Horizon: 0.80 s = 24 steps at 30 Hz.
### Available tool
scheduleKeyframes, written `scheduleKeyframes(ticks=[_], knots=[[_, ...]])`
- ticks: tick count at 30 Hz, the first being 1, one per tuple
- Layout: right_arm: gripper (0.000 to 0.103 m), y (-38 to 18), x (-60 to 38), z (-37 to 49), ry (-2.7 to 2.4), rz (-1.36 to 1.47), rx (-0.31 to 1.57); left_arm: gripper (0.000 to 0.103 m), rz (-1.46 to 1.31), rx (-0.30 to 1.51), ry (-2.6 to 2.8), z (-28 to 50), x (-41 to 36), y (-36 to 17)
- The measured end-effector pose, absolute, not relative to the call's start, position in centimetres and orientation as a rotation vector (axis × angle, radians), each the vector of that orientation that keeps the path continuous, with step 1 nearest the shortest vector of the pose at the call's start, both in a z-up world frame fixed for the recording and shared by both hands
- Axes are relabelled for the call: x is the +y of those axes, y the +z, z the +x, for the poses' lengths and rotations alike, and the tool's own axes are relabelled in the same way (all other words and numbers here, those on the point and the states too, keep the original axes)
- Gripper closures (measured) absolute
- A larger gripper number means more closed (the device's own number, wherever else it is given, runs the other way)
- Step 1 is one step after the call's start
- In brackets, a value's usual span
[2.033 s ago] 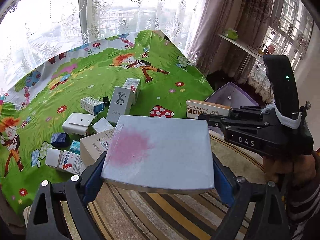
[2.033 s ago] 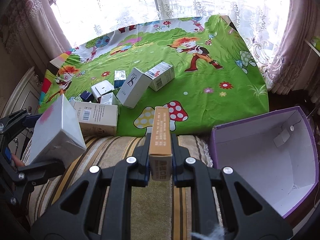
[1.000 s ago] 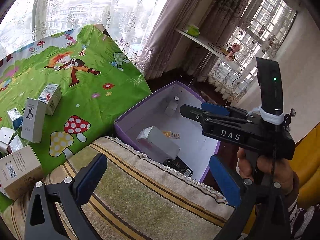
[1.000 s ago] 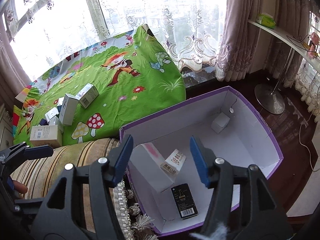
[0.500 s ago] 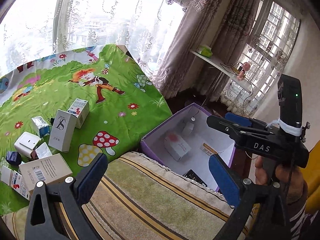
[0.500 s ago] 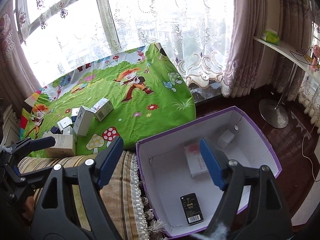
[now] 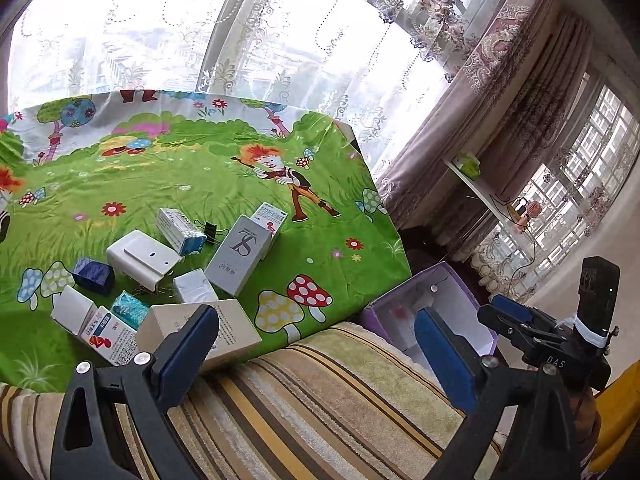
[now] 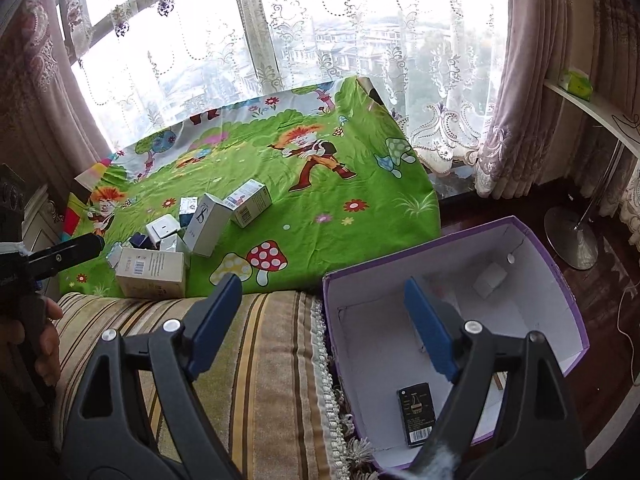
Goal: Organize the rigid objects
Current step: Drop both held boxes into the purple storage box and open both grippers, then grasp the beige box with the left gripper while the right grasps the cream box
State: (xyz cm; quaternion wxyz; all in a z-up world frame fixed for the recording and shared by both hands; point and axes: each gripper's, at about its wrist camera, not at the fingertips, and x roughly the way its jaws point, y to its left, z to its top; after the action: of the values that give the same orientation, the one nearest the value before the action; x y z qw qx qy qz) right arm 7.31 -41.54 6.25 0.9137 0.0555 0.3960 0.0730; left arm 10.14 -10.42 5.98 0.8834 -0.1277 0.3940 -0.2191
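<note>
Right wrist view, my right gripper (image 8: 324,320) just opening, empty, above purple box (image 8: 560,280), left gripper (image 7: 316,344) wide apart, empty.

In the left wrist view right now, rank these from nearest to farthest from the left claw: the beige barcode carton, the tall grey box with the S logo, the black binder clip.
1. Beige barcode carton, right behind the left claw's left pad.
2. Tall grey box with the S logo, farther up the green cloth.
3. Black binder clip, just past that box, on its left.

Grey carton (image 7: 239,255) bears a monogram reading "ST"; right gripper (image 7: 516,320) body is lettered "DAS".
</note>
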Motion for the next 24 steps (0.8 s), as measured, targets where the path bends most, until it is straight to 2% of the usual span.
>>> scheduleKeyframes(ticks=[9, 18, 24], knots=[[0.017, 5.2, -39.4, 7.8, 0.207, 0.106, 0.86, 0.004, -0.18, 0.836, -0.406, 10.5, -6.5, 5.7], [0.017, 4.2, -36.8, 8.6, 0.269, 0.091, 0.91, 0.004, 0.203, 0.862, -0.477, 11.3, -6.8, 3.5], [0.017, 4.1, -35.1, 10.1, 0.323, 0.113, 0.944, 0.004, 0.342, 0.916, -0.552, 12.7, -7.7, 1.6]])
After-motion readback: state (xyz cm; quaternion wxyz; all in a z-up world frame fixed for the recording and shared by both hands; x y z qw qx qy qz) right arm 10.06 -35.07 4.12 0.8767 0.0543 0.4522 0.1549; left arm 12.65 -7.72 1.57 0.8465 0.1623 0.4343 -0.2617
